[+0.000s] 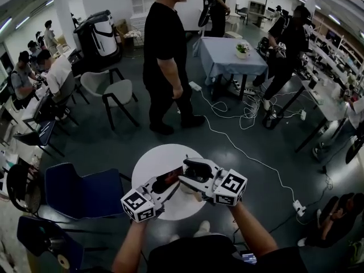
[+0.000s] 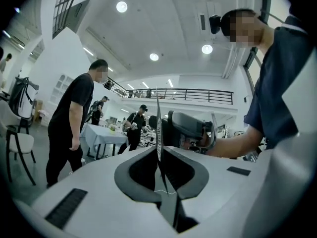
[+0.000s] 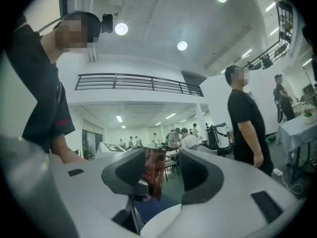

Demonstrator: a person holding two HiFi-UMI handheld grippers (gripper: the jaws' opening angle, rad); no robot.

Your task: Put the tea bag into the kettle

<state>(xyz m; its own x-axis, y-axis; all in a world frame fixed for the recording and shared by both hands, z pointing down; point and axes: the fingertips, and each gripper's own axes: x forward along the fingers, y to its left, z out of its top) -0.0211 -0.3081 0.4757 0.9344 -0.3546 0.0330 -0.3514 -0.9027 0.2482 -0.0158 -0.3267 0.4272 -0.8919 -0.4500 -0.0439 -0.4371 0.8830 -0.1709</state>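
Observation:
Above the round white table [image 1: 153, 161], a dark red tea bag packet [image 1: 169, 180] hangs between my two grippers. My left gripper [image 1: 172, 182] comes in from the lower left and is shut on the packet. In the left gripper view the packet [image 2: 158, 128] stands edge-on, a thin sheet rising from the closed jaws of the left gripper [image 2: 159, 155]. The right gripper [image 1: 185, 178] faces it from the right. Its jaws [image 3: 163, 168] stand open around the packet [image 3: 154, 171] without pressing on it. No kettle shows clearly in any view.
A person in black [image 1: 165, 56] stands just beyond the table. Blue chairs [image 1: 79, 192] sit to its left. A white cable [image 1: 250, 158] runs over the floor at the right, toward a cloth-covered table [image 1: 233, 56]. Other people sit and stand around the room.

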